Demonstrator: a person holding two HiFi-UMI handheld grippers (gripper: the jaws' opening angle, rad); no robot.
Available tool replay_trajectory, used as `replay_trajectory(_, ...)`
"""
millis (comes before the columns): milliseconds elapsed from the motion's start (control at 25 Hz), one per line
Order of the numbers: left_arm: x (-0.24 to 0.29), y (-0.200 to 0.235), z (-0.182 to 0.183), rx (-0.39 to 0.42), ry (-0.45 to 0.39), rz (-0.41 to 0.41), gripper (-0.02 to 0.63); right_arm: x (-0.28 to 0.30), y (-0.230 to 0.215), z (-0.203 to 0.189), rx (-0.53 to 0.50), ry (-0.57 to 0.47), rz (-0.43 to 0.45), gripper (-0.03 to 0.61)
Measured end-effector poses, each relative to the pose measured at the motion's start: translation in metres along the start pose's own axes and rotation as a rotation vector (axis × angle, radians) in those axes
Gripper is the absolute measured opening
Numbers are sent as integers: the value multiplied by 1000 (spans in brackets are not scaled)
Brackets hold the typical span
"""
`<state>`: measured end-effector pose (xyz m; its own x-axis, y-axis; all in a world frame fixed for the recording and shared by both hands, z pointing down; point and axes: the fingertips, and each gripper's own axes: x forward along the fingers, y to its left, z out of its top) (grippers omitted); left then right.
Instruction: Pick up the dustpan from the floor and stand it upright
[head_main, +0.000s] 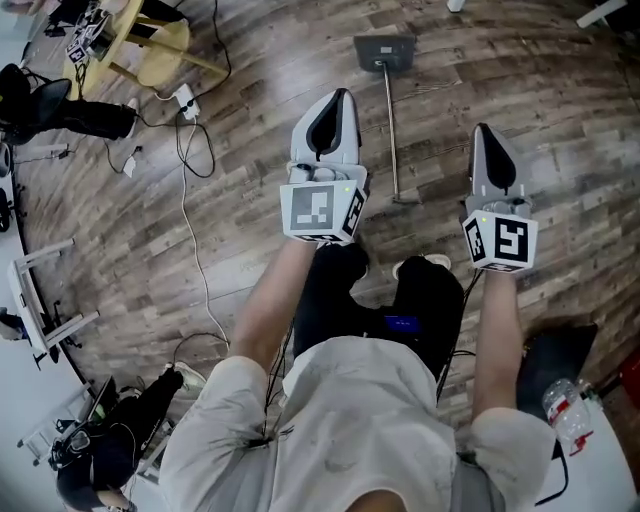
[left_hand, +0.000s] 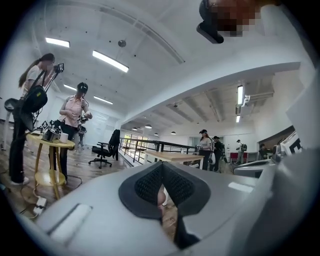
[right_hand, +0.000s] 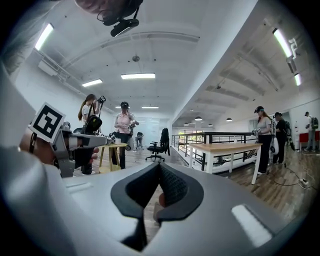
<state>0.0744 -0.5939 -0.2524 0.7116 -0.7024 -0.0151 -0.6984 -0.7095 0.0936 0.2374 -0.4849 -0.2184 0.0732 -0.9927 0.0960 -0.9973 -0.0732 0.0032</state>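
The dustpan lies flat on the wood floor in the head view, its grey pan (head_main: 384, 50) far from me and its long thin handle (head_main: 392, 130) running back toward my feet. My left gripper (head_main: 340, 98) hovers just left of the handle, jaws shut and empty. My right gripper (head_main: 482, 130) hangs to the right of the handle's near end, also shut and empty. Neither touches the dustpan. Both gripper views look level across the room past closed pads, the left gripper (left_hand: 161, 167) and the right gripper (right_hand: 159, 167); the dustpan does not show in them.
A yellow round stool (head_main: 150, 45), a power strip (head_main: 185, 100) with trailing cables and a black office chair (head_main: 40, 100) sit at the far left. A white frame (head_main: 40, 290) stands left. A black bag (head_main: 550, 360) and a bottle (head_main: 565, 405) lie near right. People (left_hand: 75, 115) and a wooden table (right_hand: 225, 147) stand beyond.
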Motion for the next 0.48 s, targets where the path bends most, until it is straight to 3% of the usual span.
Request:
replay_trajectory(160, 1, 39, -159, 0, -11, -19, 20, 45, 27, -162, -28, -10, 38, 6)
replay_trajectory(480, -24, 57, -606, -14, -60, 43, 20, 66, 32, -599, -85, -17, 137, 6)
